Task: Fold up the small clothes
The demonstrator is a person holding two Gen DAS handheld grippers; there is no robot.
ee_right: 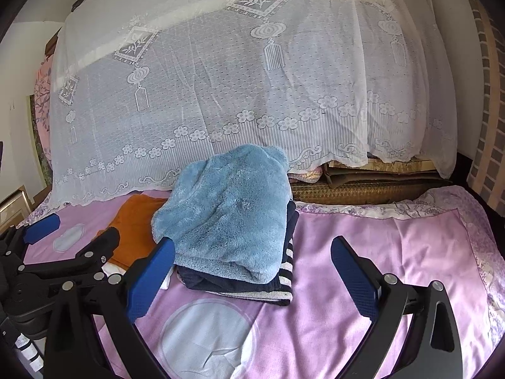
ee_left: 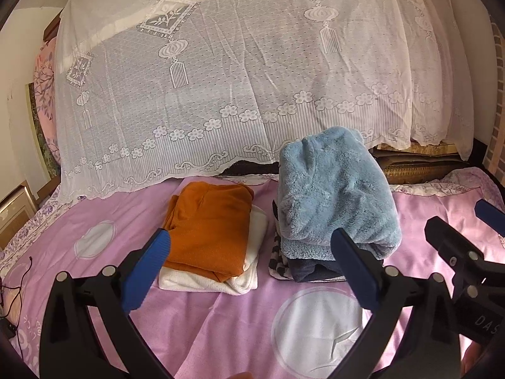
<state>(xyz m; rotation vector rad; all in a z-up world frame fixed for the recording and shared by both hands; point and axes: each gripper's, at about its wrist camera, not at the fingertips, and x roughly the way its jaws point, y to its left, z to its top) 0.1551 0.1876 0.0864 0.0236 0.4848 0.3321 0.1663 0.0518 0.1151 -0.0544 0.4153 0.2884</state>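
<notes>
Both of your tools hang clear of the clothes: the left gripper (ee_left: 252,271) has its jaws spread wide with nothing between them, and the right gripper (ee_right: 252,279) is likewise spread and empty, pointed at the bed from just beside its partner. The clothes sit on the pink bedspread (ee_left: 94,208) in two piles. The left pile is an orange garment (ee_left: 208,230) folded flat on top of a white garment (ee_left: 243,281), its edges roughly squared so the stack stays low and steady. The right pile, just beside it but apart, carries a fluffy blue garment (ee_right: 227,218) over a dark navy piece (ee_right: 221,284) and a striped piece (ee_right: 284,284) at the bottom. The blue one bulges and overhangs the flatter layers, as plush fabric will, so this stack looks the less stable of the two. Behind both piles a white lace net (ee_left: 221,79) drapes down to the bedspread, which is likely why the stacks sit forward of it, within your easy reach. No unfolded garment shows on the open pink cloth before you, so the folding appears done or nearly so.
</notes>
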